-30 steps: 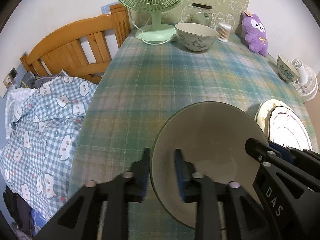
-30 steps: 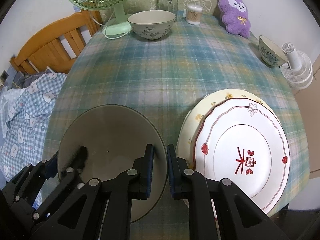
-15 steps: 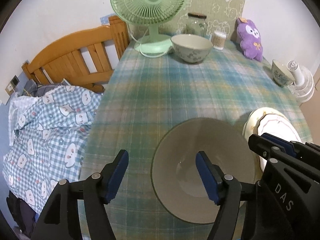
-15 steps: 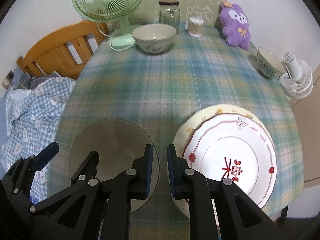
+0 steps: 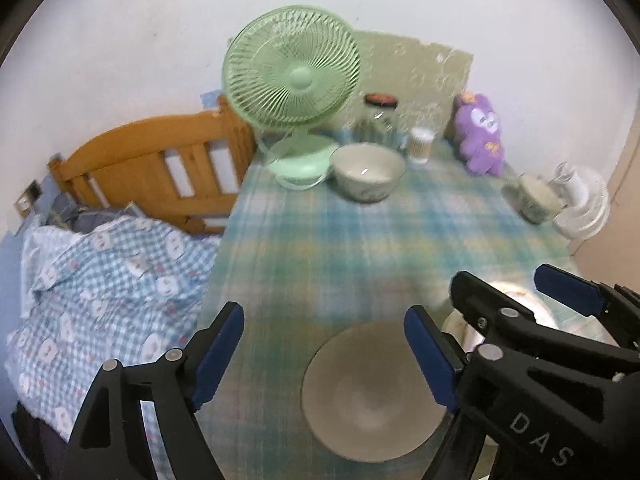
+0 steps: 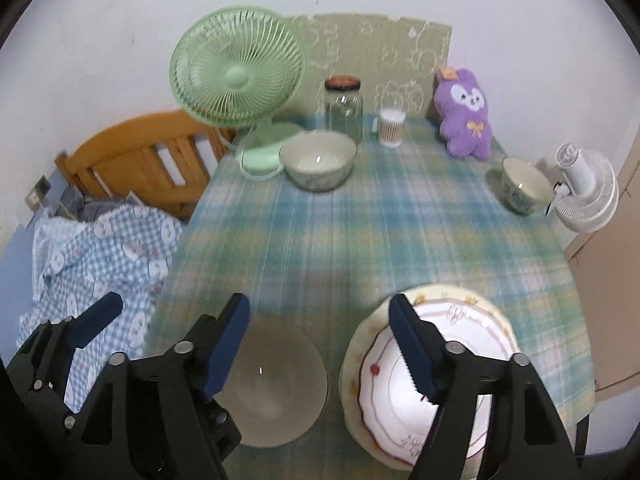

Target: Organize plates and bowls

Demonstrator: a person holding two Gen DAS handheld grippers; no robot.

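Plaid-clothed table [image 6: 360, 240] by the bed: we've got 2 plates [image 6: 432, 380] stacked at the near right edge, w/ the grey bowl [image 6: 276, 384] just beside. Left gripper [image 5: 324, 350] & right gripper [image 6: 320, 340] both spread, holding nothing. 2 bowls left: big bowl [image 6: 318, 164] at far edge, small bowl [image 6: 520, 190] at right edge.

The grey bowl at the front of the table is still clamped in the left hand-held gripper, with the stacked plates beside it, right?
Not quite. The left hand-held gripper is open and has let go; the left wrist view shows the grey bowl resting free on the tablecloth. The stacked plates do sit beside it.
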